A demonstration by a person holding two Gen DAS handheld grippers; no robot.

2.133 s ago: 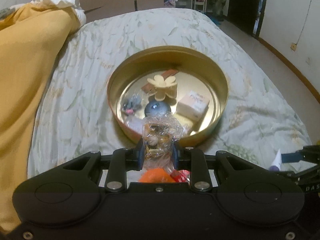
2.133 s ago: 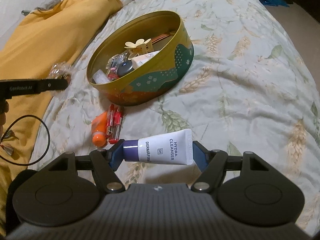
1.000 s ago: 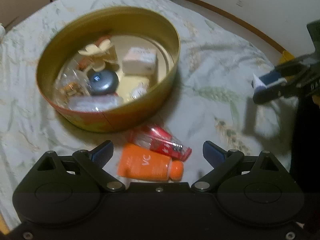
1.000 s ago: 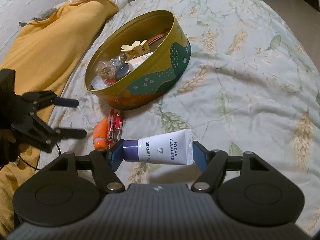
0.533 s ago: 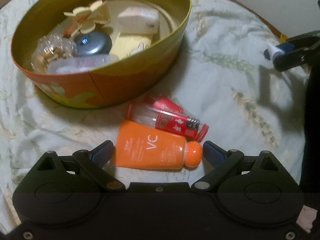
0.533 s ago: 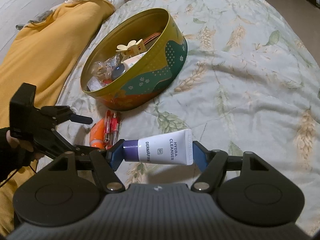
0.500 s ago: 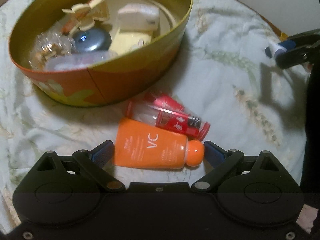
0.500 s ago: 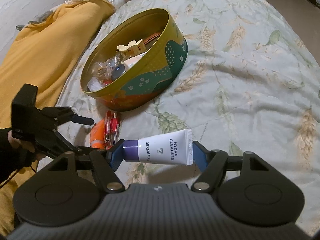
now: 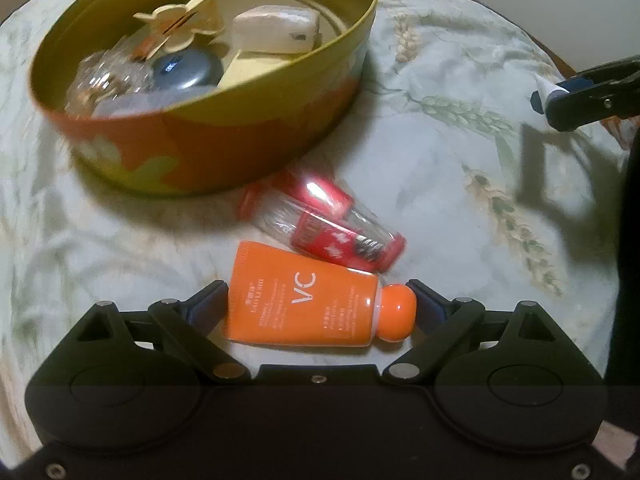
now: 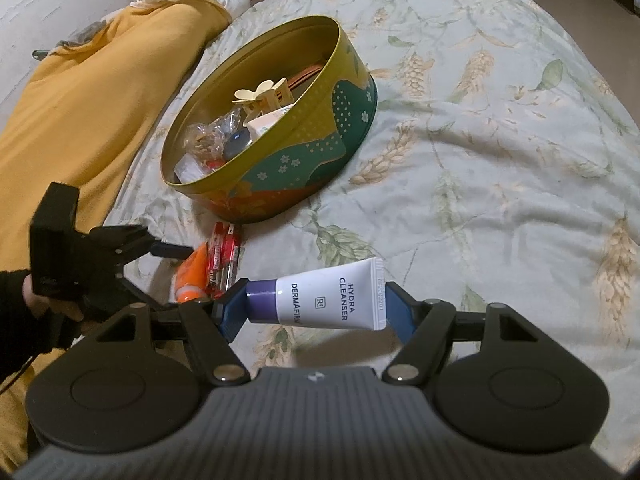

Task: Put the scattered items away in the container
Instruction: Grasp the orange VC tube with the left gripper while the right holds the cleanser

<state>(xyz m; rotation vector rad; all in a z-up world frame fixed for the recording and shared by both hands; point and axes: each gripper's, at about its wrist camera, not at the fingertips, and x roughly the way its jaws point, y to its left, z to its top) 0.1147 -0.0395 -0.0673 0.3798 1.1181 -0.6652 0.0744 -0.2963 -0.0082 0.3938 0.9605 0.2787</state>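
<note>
The left hand-held gripper [image 9: 320, 304] is lowered over the orange tube [image 9: 304, 304], which lies on the bed between its jaws; these have just been closing a little, yet the pads look only about level with the tube's crimped end and cap, so it reads as open around the tube, set to take it lengthwise, not yet clamped. Touching the tube on its far side is a red-and-clear packet [image 9: 324, 228], close to the tin's wall, probably next in line. The right hand-held gripper [image 10: 316, 304] is closed on the white cleanser tube [image 10: 332, 300], gripped end to end and held above the bedding, apparently waiting while the other hand works. The round tin [image 10: 344, 120], the container, sits on the bed beyond both, already holding a flower-shaped hair clip [image 9: 180, 28], a small white box [image 9: 276, 34], a dark round item and a crinkly clear bag. The surface is a soft quilted bedspread [image 10: 500, 160] printed with wheat and leaves, creased, so things sink slightly. A mustard blanket [image 10: 80, 100] lies along one side with a white pillow at its end; bare floor shows past the bed's far edge.
</note>
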